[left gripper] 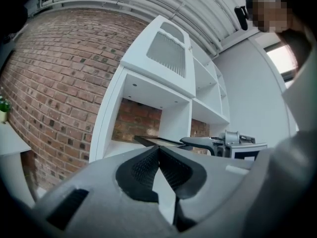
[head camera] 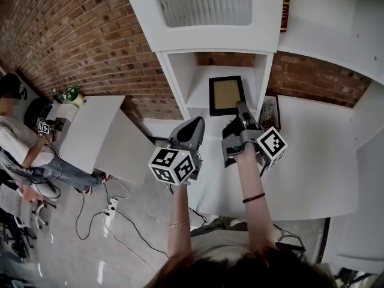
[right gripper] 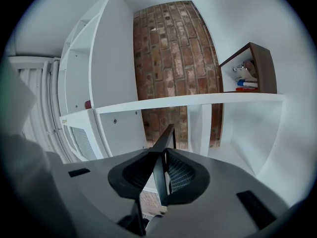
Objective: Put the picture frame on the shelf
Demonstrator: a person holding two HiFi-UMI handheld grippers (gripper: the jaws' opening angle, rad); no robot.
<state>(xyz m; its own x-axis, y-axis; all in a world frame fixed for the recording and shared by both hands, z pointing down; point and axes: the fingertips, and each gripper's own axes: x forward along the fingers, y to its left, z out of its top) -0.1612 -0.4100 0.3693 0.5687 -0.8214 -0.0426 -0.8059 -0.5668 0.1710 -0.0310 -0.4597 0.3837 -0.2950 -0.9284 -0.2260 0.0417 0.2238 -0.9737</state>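
The picture frame [head camera: 226, 95] is black with a tan panel, and it lies flat over the low white shelf [head camera: 198, 95] in the open compartment. My right gripper [head camera: 242, 110] is shut on its near right edge. In the right gripper view the frame [right gripper: 165, 138] shows edge-on, pinched between the pads of the right gripper [right gripper: 164, 153]. My left gripper [head camera: 195, 126] hangs just left of the frame, shut with nothing in it. The left gripper view shows the left gripper [left gripper: 158, 148] with its tips together, the frame [left gripper: 151, 141] beyond them, and the right gripper [left gripper: 208, 142] beside it.
The white shelf unit [head camera: 180, 77] stands against a brick wall [head camera: 90, 35]. A brown wooden box [right gripper: 252, 68] with small items sits on a higher shelf board. At the left are a white table [head camera: 90, 131], a seated person [head camera: 18, 146] and cables on the floor [head camera: 114, 212].
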